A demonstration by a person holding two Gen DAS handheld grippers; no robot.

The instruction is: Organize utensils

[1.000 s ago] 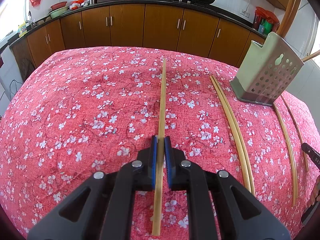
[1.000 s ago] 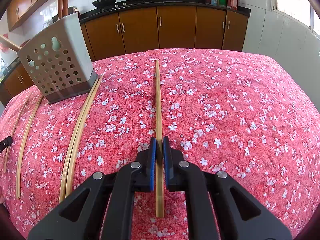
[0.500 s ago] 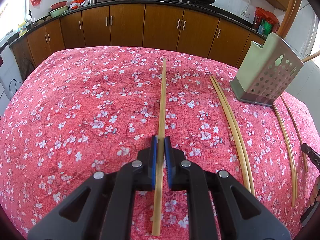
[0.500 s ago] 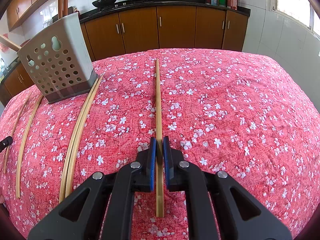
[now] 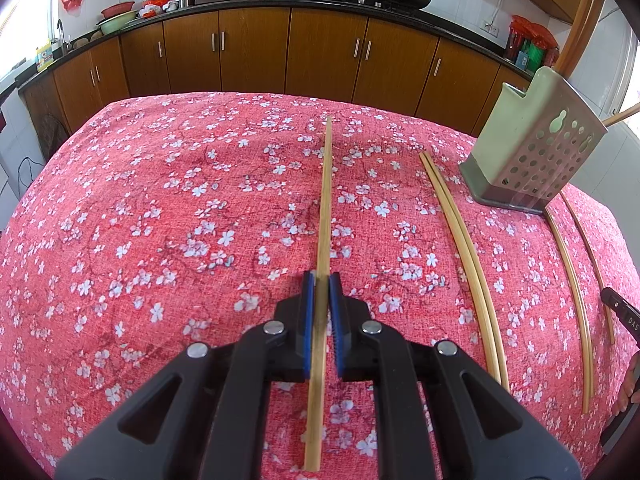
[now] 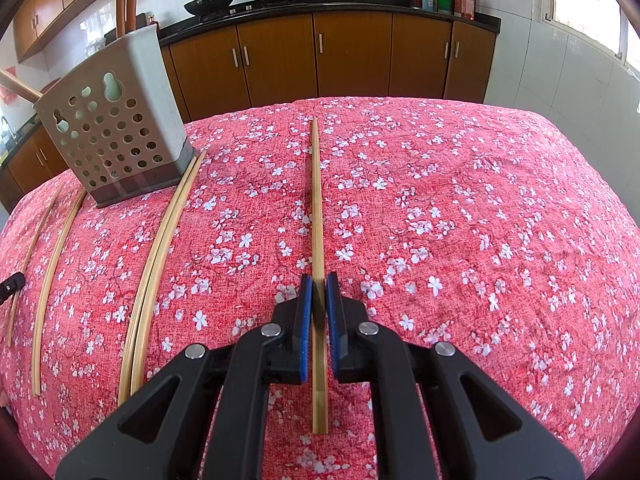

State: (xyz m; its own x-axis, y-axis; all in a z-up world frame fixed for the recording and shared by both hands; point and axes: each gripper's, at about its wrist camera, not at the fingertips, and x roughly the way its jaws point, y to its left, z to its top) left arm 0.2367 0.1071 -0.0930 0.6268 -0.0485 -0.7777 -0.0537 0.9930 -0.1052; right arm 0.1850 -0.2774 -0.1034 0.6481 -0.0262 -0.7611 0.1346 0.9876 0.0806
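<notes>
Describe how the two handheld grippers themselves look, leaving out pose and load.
Both look alike. The left gripper and the right gripper have matte black plastic linkage arms with triangular cutouts, round silver pivot bolts, and two narrow fingers faced with blue ribbed pads. No cables or sleeves show.

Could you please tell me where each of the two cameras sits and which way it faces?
Left wrist: rides the left gripper, angled down over the table toward the cabinets; its jaws pinch a chopstick.
Right wrist: rides the right gripper, facing likewise, pinching another chopstick.
Shared: the utensil holder and the chopstick pair beside it.
</notes>
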